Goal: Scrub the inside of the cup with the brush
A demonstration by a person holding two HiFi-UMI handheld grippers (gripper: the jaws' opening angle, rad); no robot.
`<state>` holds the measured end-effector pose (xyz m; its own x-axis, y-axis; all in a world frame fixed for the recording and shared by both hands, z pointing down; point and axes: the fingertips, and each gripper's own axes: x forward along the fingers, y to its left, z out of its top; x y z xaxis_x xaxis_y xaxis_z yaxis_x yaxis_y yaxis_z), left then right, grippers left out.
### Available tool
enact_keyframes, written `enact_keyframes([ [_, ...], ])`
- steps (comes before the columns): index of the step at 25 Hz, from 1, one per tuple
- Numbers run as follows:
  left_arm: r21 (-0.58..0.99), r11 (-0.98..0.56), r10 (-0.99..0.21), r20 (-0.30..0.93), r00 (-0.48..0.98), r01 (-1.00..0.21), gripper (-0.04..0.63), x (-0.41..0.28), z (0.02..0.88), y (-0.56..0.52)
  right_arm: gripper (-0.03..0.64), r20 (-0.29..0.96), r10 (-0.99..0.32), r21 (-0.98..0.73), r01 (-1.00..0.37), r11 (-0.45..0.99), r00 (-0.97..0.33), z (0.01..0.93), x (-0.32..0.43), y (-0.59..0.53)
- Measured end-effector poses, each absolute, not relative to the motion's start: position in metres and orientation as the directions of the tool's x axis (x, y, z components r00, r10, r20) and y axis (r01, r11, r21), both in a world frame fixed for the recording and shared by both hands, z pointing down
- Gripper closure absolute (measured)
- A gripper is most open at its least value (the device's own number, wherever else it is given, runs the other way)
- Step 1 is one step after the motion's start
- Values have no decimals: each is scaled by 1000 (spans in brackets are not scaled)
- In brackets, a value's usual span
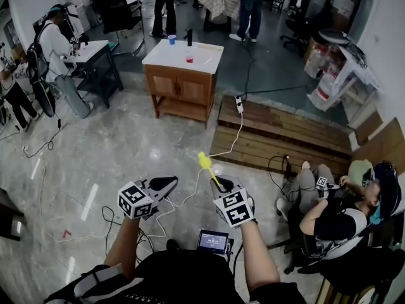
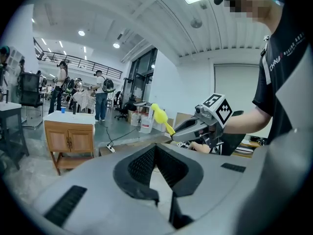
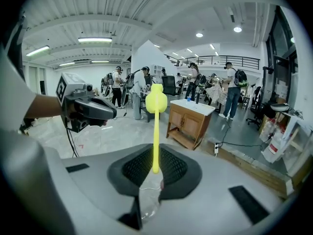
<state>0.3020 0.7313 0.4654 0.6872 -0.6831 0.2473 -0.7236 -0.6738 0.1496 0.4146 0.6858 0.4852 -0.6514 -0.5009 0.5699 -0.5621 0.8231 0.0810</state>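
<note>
My right gripper (image 1: 221, 186) is shut on the thin handle of a yellow brush (image 1: 204, 163), whose bulbous head points up and away from me. In the right gripper view the brush (image 3: 156, 102) rises from between the pads of the right gripper (image 3: 155, 169). My left gripper (image 1: 169, 183) is shut with nothing in it, level with the right one and to its left; its jaws (image 2: 155, 153) meet. Far ahead, a white-topped wooden table (image 1: 204, 48) carries a blue cup (image 1: 171, 38) and a small red cup (image 1: 189, 59). Both grippers hang well short of that table.
A low wooden platform (image 1: 285, 135) with a power strip (image 1: 239, 103) lies right of the table. A person (image 1: 335, 214) sits on the floor at my right. Cables trail across the floor below the grippers. Several people stand at the back.
</note>
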Motion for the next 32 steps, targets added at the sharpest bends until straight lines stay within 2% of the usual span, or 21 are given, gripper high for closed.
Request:
enact_keyframes([
  [18,121,-640,-709,289,643,-759,591,346,475,703,577,565,-476,13,-569,822,-674,502,469,643],
  [32,178,-628,-706,280,651,-758,591,291,502,623,577,611,-456,6,-573,820,-647,526,420,574],
])
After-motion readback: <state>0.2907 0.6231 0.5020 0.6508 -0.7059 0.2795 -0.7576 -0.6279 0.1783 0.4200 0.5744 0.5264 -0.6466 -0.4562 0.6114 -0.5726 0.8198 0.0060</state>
